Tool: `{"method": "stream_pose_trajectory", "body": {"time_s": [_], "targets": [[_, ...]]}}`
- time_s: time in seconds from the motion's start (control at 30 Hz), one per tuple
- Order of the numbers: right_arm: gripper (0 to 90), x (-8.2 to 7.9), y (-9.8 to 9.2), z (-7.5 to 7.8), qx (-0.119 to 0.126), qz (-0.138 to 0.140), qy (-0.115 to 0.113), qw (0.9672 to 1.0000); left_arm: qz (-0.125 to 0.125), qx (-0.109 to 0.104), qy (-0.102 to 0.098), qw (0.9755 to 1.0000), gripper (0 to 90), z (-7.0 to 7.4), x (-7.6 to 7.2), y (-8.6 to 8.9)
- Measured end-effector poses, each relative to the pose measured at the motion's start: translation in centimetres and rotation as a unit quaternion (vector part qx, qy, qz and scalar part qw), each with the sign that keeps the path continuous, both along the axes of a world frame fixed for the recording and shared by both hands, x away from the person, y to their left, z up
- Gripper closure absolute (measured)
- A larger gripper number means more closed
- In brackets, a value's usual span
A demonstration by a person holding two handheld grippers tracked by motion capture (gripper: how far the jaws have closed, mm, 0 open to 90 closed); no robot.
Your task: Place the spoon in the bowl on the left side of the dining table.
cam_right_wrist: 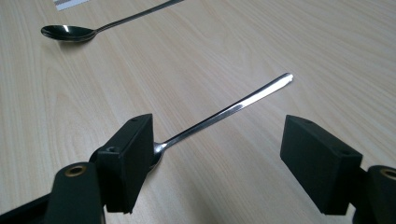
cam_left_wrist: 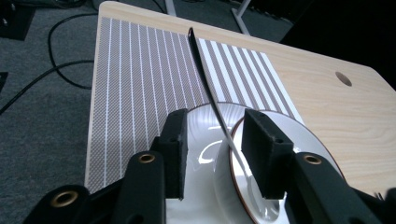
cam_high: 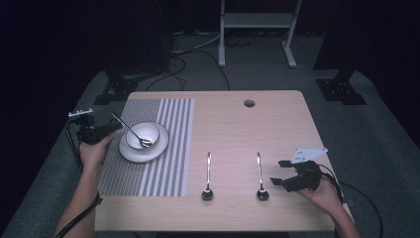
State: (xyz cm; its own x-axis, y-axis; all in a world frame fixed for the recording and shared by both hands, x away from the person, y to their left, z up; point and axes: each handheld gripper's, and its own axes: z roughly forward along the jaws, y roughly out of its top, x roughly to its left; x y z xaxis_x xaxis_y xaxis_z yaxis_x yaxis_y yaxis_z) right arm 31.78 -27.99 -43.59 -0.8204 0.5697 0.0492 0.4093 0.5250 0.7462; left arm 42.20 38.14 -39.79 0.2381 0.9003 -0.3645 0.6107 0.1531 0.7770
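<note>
The left gripper (cam_left_wrist: 212, 149) stood at the tabletop's left edge, jaws parted around the handle of a spoon (cam_high: 132, 131) resting in a white bowl (cam_high: 148, 132) on a plate (cam_high: 130, 153), pads clear of it. The left gripper view showed the bowl's brown rim line. The right gripper (cam_right_wrist: 219, 163) hung wide open near the right edge, just beside a second spoon (cam_high: 260, 177); a third spoon (cam_high: 208, 178) lay nearer the striped placemat (cam_high: 163, 163). No legible writing appeared.
</note>
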Motion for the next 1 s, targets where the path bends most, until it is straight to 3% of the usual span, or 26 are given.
{"method": "stream_pose_trajectory", "body": {"time_s": [0.23, 0.43, 0.67, 1.0], "targets": [[23.9, 0.0, -0.1, 0.0, -0.002, -0.004, -0.001, 1.0, 0.004, -0.004, -0.007, 1.0, 52.6, -0.5, -1.2, 0.2], [23.5, -0.1, -0.3, 0.1, -0.003, -0.009, -0.003, 1.0, -0.008, -0.006, -0.016, 0.9998, 41.6, -0.2, -2.1, 0.0], [23.2, -0.1, -0.6, 0.2, -0.006, -0.013, -0.004, 0.9999, -0.027, 0.028, -0.022, 0.999, 33.5, 0.3, -3.2, -0.8], [22.7, 0.0, -0.8, 0.3, -0.008, -0.016, -0.002, 0.9998, -0.046, 0.05, -0.019, 0.9975, 21.8, 0.4, -4.2, -2.1]]}}
